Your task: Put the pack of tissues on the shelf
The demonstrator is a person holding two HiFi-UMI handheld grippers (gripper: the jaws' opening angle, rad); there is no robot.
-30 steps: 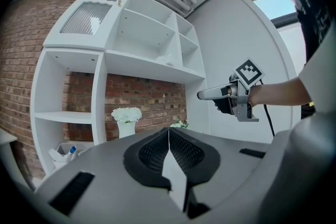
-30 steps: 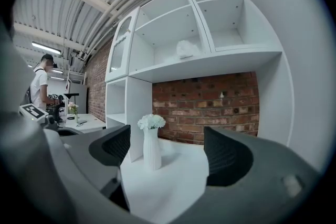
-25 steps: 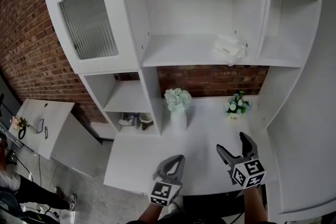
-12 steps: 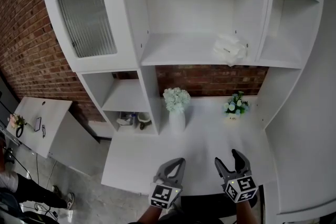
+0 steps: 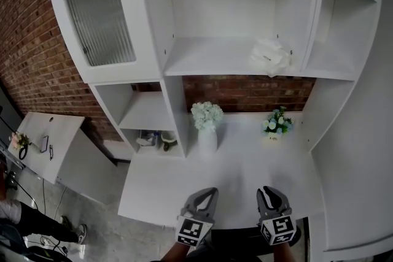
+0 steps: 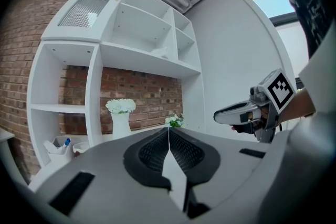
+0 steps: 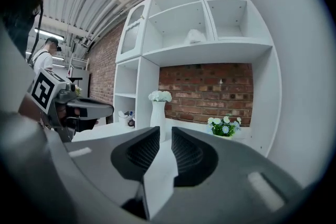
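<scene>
The white pack of tissues lies on the middle shelf of the white cabinet, towards its right end, and also shows in the right gripper view. Both grippers hover low over the near edge of the desk, far below the pack. My left gripper is shut and empty, its jaws meeting in a line. My right gripper has just been closing. A narrow gap stays between its pads, with nothing in it.
A white vase of white flowers and a small pot of blue and white flowers stand at the back of the desk. A side cubby holds small items. A glass-fronted cabinet door is at the upper left.
My right gripper has drawn back towards the desk's near edge and sunk, and its jaws have gone from wide apart to nearly together. The left gripper has hardly moved.
</scene>
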